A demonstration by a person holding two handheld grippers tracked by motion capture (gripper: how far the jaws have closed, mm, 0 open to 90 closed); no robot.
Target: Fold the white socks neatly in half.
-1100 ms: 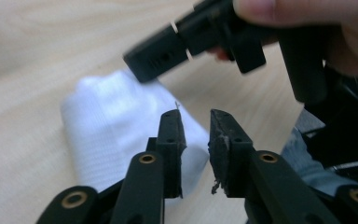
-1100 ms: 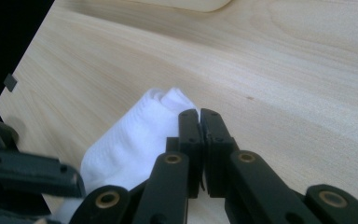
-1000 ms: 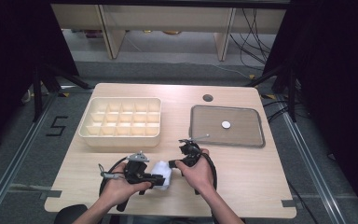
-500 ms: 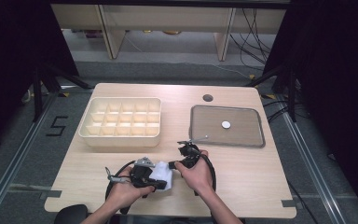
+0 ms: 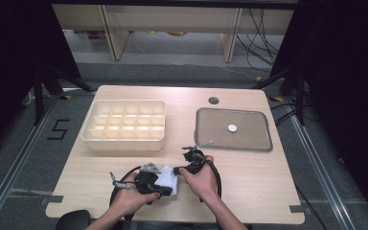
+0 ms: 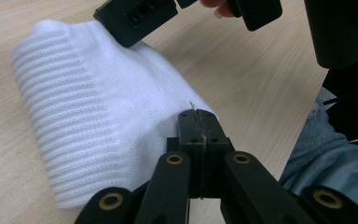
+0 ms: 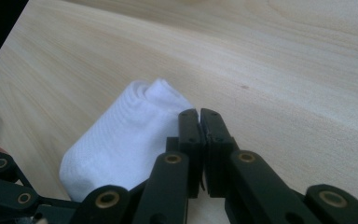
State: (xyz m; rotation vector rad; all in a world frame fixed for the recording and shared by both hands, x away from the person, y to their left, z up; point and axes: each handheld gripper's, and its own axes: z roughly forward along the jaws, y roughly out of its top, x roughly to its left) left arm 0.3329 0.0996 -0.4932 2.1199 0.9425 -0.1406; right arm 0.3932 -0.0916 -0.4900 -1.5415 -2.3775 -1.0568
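Note:
A small white knit cloth [image 5: 168, 177] lies rolled on the wooden table near its front edge, between both hands. My left gripper [image 6: 198, 116] is shut, its tips resting over the near edge of the cloth [image 6: 98, 121], with a stray fibre at the tip; I see no fabric between the jaws. My right gripper [image 7: 199, 114] is shut too, tips just right of the cloth [image 7: 126, 140] and touching its side. In the high view the left gripper [image 5: 163, 190] is at the cloth's near left and the right gripper [image 5: 177, 170] at its far right.
A beige compartment box [image 5: 124, 142] stands at the back left. At the back right a grey tray [image 5: 264, 143] holds one white disc [image 5: 232, 128]. A round cable hole [image 5: 213, 100] sits near the far edge. The table's front edge is close to the hands.
The left hand and gripper have shifted a little to the right, closer to the cloth. The right gripper has barely moved.

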